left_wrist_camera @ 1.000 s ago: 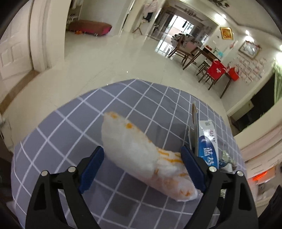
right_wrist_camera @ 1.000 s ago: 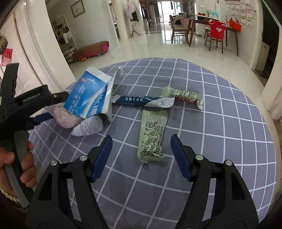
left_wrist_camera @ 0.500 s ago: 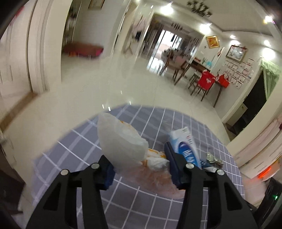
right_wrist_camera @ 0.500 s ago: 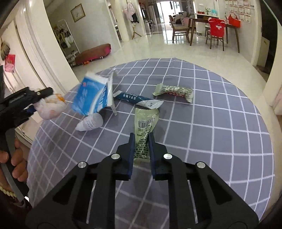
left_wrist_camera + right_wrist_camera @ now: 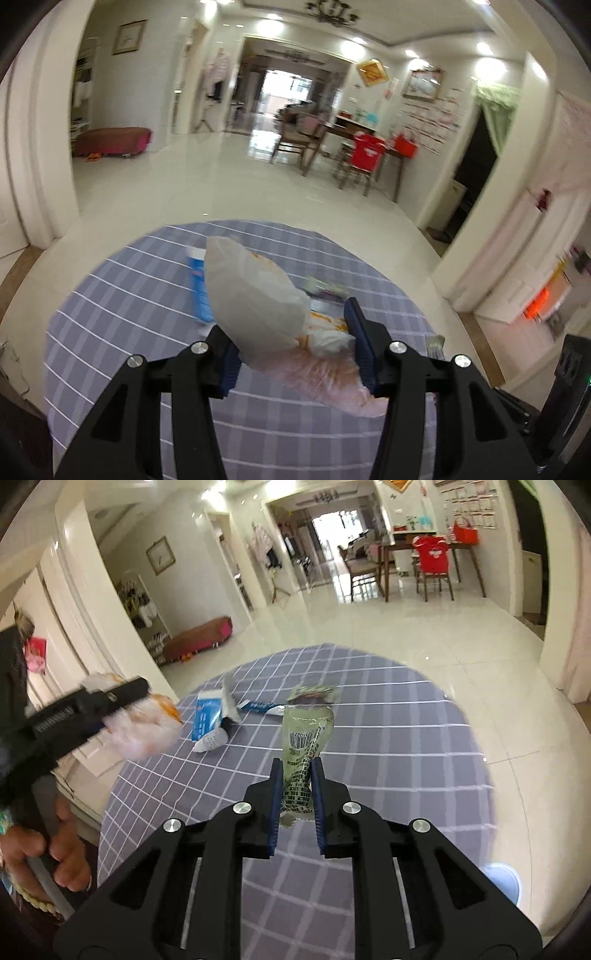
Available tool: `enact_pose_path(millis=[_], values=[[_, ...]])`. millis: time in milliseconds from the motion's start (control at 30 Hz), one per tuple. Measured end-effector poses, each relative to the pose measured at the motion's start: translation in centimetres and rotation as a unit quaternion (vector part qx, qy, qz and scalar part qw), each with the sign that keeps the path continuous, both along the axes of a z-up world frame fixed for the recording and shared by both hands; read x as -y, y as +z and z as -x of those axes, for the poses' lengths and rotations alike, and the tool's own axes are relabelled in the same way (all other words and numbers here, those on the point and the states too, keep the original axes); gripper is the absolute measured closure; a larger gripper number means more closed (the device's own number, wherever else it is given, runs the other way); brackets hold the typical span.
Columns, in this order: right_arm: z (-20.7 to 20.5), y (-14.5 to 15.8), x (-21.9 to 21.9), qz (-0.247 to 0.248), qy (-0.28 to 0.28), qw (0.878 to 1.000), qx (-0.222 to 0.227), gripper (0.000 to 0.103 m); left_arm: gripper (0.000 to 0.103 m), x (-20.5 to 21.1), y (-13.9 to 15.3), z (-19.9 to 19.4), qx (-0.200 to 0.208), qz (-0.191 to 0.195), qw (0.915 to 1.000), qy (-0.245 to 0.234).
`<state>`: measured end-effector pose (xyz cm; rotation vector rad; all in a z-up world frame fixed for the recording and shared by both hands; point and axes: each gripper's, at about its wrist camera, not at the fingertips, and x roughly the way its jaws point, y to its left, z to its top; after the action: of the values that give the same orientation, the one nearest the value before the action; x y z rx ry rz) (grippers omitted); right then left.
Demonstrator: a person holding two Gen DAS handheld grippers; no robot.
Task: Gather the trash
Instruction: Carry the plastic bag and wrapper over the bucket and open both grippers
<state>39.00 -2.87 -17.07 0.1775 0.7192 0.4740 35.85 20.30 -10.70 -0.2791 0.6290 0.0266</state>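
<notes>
My left gripper is shut on a crumpled white plastic bag stuffed with orange-stained tissue, held in the air above the round table's grey checked cloth. The same bag shows at the left of the right wrist view, in the black left gripper held by a hand. My right gripper is shut on a pale green wrapper with a barcode, lifted off the cloth.
On the cloth lie a blue and white packet, a small white bottle, a dark blue wrapper and another green wrapper. A light blue round thing sits low right. Tiled floor surrounds the table.
Both grippers went from open to shut, the left on the bag and the right on the green wrapper, then rose and pulled back with them. The table now looks smaller and farther.
</notes>
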Motion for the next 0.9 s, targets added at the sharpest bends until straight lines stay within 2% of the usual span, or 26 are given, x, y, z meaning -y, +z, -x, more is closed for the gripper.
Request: enact_pose_path(millis=[200,333,433,533,733,767,800,833,867,900], values=[[4.1,0.1,9.6,-0.023,-0.058,0.998,0.014,0.088,0.053,10.5,-0.8,1.1,-0.004,-0.010,0.9969,-0.078],[6.7,-0.9,16.3,-0.037,-0.106,0.994,0.011,0.088,0.053,18.2,-2.6,1.5,-0.014,-0.018,0.9899,-0.140],[8.7,-2.4,21.2,-0.043,-0.147,0.988,0.004,0.088,0.053,23.7,-4.2,1.8,-0.024,-0.027,0.9826,-0.182],[9.9,-4.0,24.3,-0.044,-0.178,0.983,-0.008,0.087,0.053,27.9,-6.1,1.7,-0.034,-0.038,0.9756,-0.213],[11.1,-8.2,29.3,-0.056,-0.232,0.970,-0.035,0.084,0.053,33.8,-10.8,0.9,-0.068,-0.047,0.9652,-0.248],[11.1,-9.1,30.1,-0.061,-0.243,0.967,-0.041,0.078,0.053,34.2,-11.4,0.8,-0.072,-0.049,0.9641,-0.251],[11.0,-9.7,30.6,-0.063,-0.252,0.965,-0.046,0.054,0.053,35.1,-12.1,0.7,-0.079,-0.051,0.9622,-0.255],[11.1,-10.2,31.1,-0.063,-0.264,0.961,-0.049,0.041,0.053,35.7,-12.8,0.6,-0.086,-0.054,0.9607,-0.259],[11.2,-10.7,31.5,-0.065,-0.271,0.959,-0.050,0.037,0.053,36.2,-13.1,0.6,-0.090,-0.056,0.9598,-0.260],[11.3,-11.2,31.9,-0.068,-0.272,0.958,-0.054,0.037,0.053,36.6,-13.7,0.5,-0.095,-0.059,0.9580,-0.264]])
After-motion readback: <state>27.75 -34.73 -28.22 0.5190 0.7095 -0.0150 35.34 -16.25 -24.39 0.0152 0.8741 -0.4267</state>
